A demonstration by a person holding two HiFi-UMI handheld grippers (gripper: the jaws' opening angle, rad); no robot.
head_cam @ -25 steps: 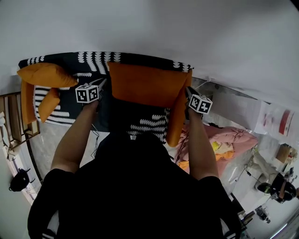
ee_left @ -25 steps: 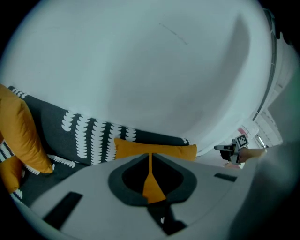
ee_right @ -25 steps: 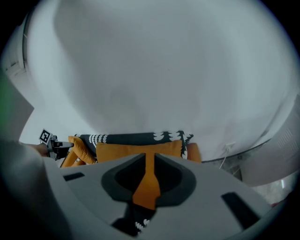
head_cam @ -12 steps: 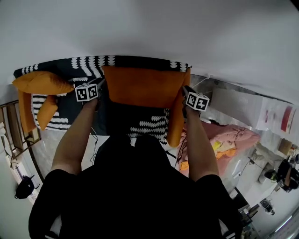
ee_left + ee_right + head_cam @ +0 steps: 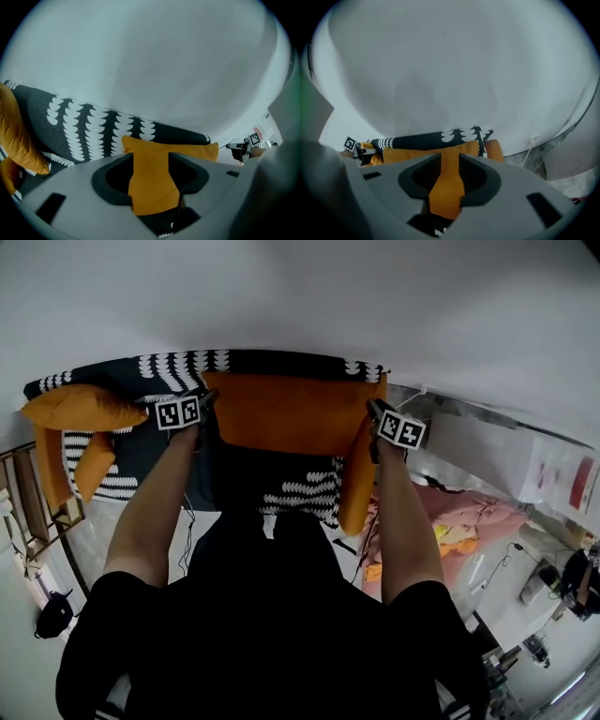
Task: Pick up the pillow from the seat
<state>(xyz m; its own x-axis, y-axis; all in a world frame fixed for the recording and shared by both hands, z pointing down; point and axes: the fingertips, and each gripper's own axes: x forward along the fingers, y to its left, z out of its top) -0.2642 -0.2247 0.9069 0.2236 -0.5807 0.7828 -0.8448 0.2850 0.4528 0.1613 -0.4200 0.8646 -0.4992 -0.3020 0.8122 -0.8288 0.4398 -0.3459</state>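
The person stands right at a black sofa with a white scalloped pattern, leaning over it in a dark top, both arms stretched forward. The orange pillow stands upright and spread wide in front of the sofa's backrest, above the seat. I cannot tell whether its lower edge rests on the seat.

The left gripper is at the pillow's upper left corner, its marker cube just beside that corner. Its jaws have just been opening and now stand apart. In the left gripper view, orange pillow fabric fills the gap between them, but the pads do not seem to pinch it.

The right gripper is at the pillow's upper right corner. Its jaws have also just been opening and stand apart, less widely than the left ones. In the right gripper view a narrower band of orange fabric runs between them.

A second orange cushion lies at the sofa's left end, well apart from the pillow, with another orange piece below it. An orange strip hangs down at the sofa's right end, just beside the pillow. Behind the sofa rises a plain white wall. A pink heap of cloth lies on the floor to the right.
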